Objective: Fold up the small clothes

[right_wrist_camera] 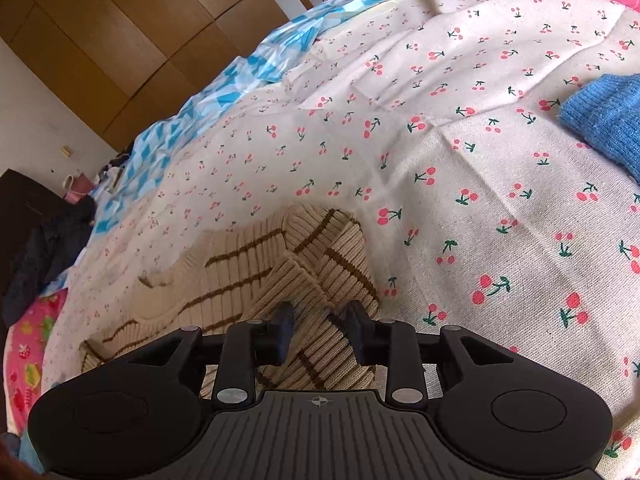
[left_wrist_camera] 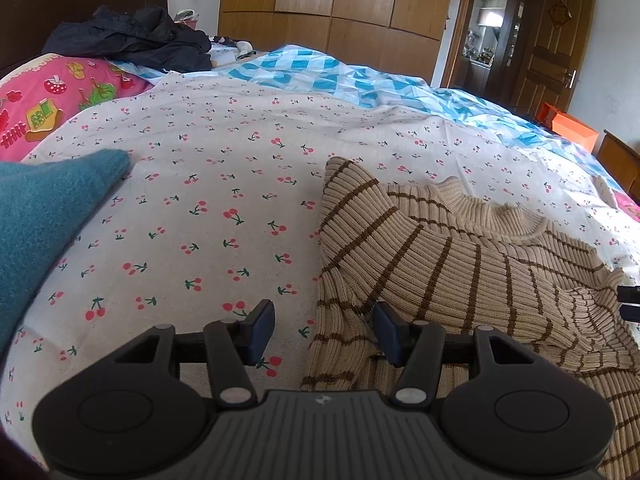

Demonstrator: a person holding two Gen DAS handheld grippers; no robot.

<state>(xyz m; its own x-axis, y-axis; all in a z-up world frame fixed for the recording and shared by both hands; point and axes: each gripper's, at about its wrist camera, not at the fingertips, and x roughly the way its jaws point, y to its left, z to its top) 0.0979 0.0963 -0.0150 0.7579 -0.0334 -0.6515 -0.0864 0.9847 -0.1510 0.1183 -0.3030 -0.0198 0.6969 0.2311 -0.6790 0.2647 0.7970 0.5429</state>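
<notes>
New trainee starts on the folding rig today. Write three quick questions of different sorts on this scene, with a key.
1. True or false: the left gripper is shut on the striped sweater.
2. Multiple choice: what pattern is on the sheet under the sweater? A) cherries B) stars C) plain stripes
3. Fill in: the right gripper hovers over the sweater's folded ______ with its jaws apart.

Key:
1. False. The jaws stand open at the sweater's left edge, gripping nothing.
2. A
3. sleeve
</notes>
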